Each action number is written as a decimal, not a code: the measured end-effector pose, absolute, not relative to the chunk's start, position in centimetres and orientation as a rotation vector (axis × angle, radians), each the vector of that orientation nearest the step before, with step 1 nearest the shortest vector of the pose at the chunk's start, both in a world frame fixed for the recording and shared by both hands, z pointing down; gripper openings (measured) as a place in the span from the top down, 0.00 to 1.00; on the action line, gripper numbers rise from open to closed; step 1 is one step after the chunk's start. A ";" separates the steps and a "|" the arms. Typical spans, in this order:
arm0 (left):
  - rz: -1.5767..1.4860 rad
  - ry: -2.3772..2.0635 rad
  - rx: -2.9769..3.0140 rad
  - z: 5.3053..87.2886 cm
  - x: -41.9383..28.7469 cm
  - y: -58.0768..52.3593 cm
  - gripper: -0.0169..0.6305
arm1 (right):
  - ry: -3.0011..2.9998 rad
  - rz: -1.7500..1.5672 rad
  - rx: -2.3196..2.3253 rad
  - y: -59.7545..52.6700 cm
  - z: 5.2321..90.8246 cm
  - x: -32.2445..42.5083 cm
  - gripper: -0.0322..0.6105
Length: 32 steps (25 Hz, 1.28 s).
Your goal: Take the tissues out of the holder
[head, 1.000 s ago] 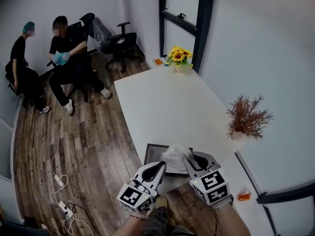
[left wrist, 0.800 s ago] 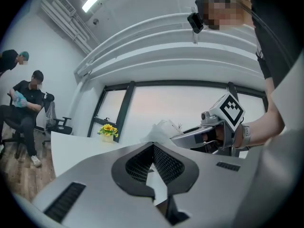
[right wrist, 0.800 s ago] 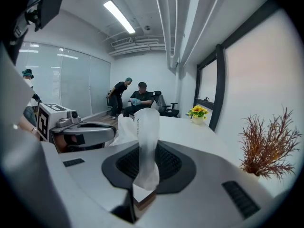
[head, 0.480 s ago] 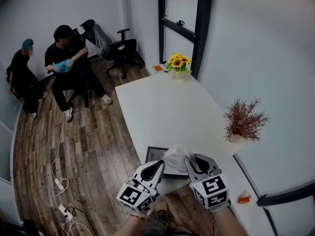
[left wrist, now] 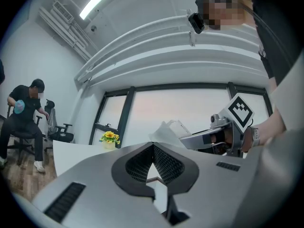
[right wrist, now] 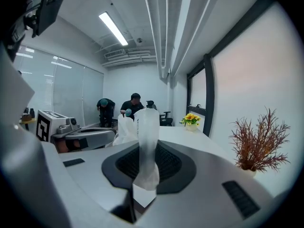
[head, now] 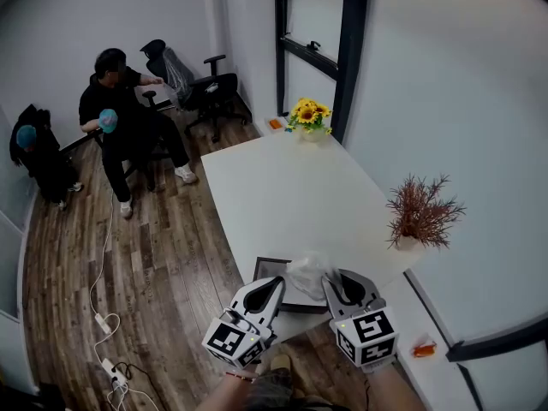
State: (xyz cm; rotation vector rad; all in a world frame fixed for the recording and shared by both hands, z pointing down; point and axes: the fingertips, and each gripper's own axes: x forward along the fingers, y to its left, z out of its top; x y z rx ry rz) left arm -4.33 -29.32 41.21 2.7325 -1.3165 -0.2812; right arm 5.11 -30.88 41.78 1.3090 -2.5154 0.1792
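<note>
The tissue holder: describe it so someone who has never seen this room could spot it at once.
Start at the long white table and go to its near end. A flat dark rectangular holder lies there, with crumpled white tissue above it pinched in the right gripper. It is the table's only flat, dark thing; the yellow sunflowers and reddish dried plant stand upright farther off.

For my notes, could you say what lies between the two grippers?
The head view shows a white tissue there, pinched by the right gripper, beside the left gripper.
</note>
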 end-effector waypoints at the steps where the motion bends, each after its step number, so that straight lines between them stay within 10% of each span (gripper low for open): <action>1: -0.283 -1.319 2.736 41.1 -4.3 -29.3 0.96 | -2.517 0.175 1.316 -30.8 41.7 5.2 0.86; 32: -0.318 -1.391 2.726 39.2 -5.1 -29.9 0.96 | -2.541 0.120 1.507 -30.1 40.0 4.9 0.86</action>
